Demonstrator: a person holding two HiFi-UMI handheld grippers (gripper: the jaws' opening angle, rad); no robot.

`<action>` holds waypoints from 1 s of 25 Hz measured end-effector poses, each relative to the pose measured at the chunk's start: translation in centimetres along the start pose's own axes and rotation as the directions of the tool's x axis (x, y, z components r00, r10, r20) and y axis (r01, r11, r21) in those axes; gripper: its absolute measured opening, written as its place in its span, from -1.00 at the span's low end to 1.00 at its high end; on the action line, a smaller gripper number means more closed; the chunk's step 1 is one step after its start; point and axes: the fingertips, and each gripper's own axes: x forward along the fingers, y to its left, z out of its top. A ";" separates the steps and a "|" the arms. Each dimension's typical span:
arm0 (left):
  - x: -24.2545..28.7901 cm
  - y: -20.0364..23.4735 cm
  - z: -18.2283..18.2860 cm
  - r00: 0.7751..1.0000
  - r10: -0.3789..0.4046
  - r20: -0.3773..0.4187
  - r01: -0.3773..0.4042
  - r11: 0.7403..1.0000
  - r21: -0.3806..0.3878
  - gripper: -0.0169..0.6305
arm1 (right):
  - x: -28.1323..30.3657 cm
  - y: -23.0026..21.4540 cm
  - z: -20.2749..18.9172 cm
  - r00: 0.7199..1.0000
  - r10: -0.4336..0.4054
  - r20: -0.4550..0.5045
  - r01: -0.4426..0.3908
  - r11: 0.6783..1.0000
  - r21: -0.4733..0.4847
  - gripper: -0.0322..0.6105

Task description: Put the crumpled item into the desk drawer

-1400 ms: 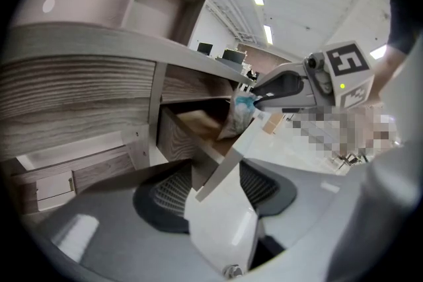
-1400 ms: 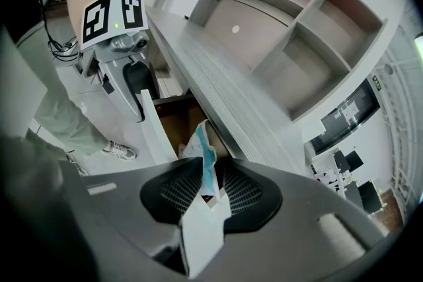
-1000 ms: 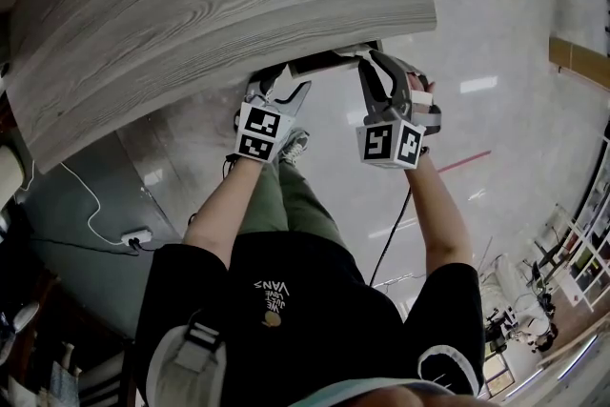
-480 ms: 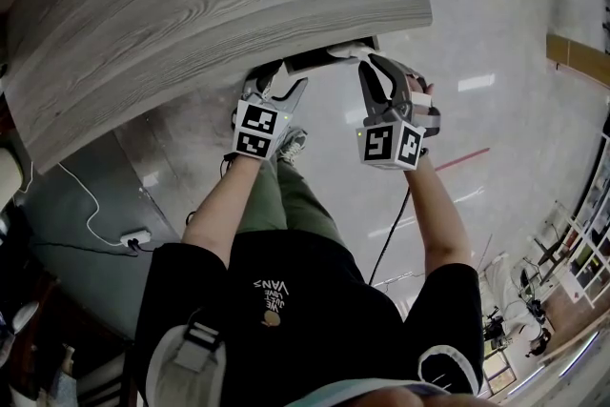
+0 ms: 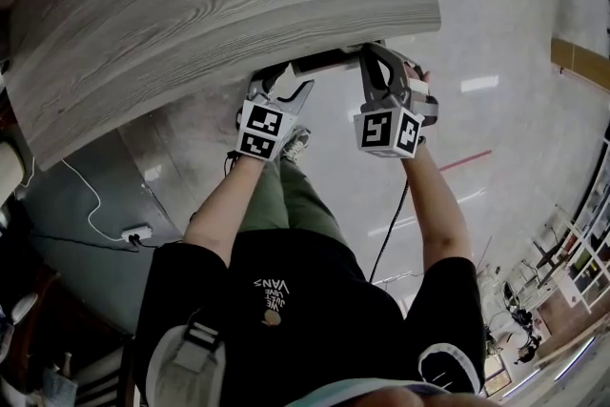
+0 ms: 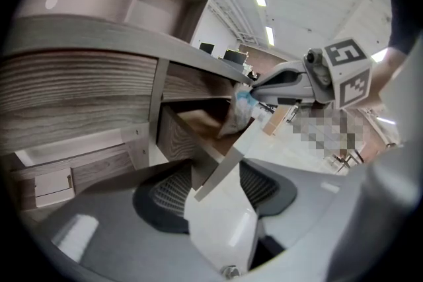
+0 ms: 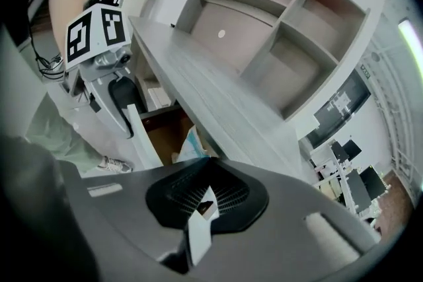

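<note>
The desk drawer (image 5: 329,62) stands pulled out under the grey wood desktop (image 5: 219,5). The crumpled item (image 7: 192,142), pale blue and white, lies inside the drawer (image 6: 182,139) against its far side, and it also shows in the left gripper view (image 6: 241,112). My right gripper (image 7: 206,191) is shut with nothing between its pads, its tips just in front of the item (image 5: 372,62). My left gripper (image 6: 215,198) is open at the drawer's left end (image 5: 283,89), with the end of the white drawer front (image 6: 221,168) between its jaws.
A shelf unit (image 7: 277,30) rises behind the desktop. Under the desk to the left are a closed lower drawer (image 6: 53,181) and, on the floor, a power strip with a cable (image 5: 133,235). The person's shoe (image 5: 294,146) is below the drawer.
The right gripper's jaws, wide apart in both earlier frames, are now shut, and it has moved slightly up to the drawer. The left gripper has stayed in place.
</note>
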 end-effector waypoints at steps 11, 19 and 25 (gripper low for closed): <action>0.0 0.1 -0.2 1.000 -0.005 0.004 0.005 1.000 0.001 -0.10 | -0.3 2.3 0.4 0.999 0.034 0.028 -0.034 0.999 0.007 -0.89; 0.0 -0.1 -0.1 1.000 -0.001 0.006 0.001 1.000 0.001 -0.10 | -1.5 4.2 0.0 0.993 0.108 0.041 -0.110 0.991 0.071 -0.73; 0.1 0.1 0.1 1.000 0.003 0.007 -0.003 1.000 -0.001 -0.10 | -2.1 4.8 0.2 0.992 0.117 0.040 -0.119 0.991 0.061 -0.73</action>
